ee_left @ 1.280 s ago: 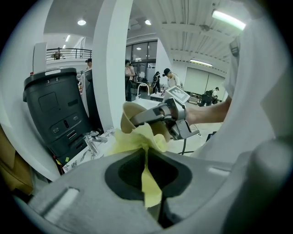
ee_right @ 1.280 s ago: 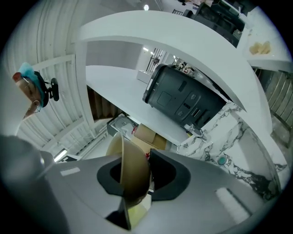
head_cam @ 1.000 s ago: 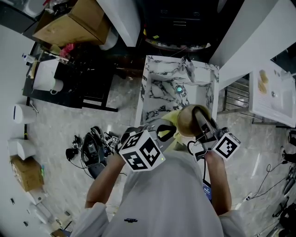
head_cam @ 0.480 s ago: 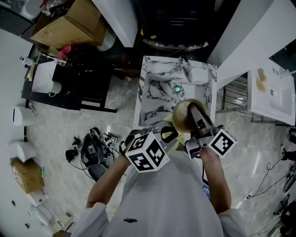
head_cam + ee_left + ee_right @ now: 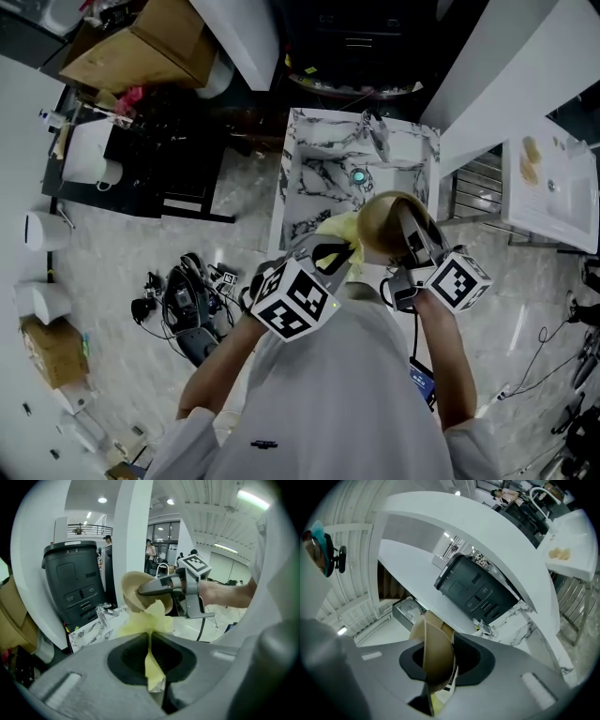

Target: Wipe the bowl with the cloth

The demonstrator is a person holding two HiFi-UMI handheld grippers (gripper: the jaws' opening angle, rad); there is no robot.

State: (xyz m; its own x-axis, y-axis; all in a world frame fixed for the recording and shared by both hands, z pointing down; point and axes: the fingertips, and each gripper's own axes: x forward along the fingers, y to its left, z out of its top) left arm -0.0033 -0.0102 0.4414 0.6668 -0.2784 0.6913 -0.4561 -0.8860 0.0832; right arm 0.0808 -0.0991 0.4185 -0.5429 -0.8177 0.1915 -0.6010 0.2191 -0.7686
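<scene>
The left gripper (image 5: 150,644) has its jaws pressed together on a yellow cloth (image 5: 149,620). The cloth stands up from the jaws, and its upper end reaches the lower edge of the tan bowl (image 5: 133,592). The right gripper (image 5: 433,686) pinches the wall of this bowl, with one jaw inside and one outside. It holds the bowl tilted in the air, above the near edge of the marble sink (image 5: 314,178). The two grippers are near each other.
</scene>
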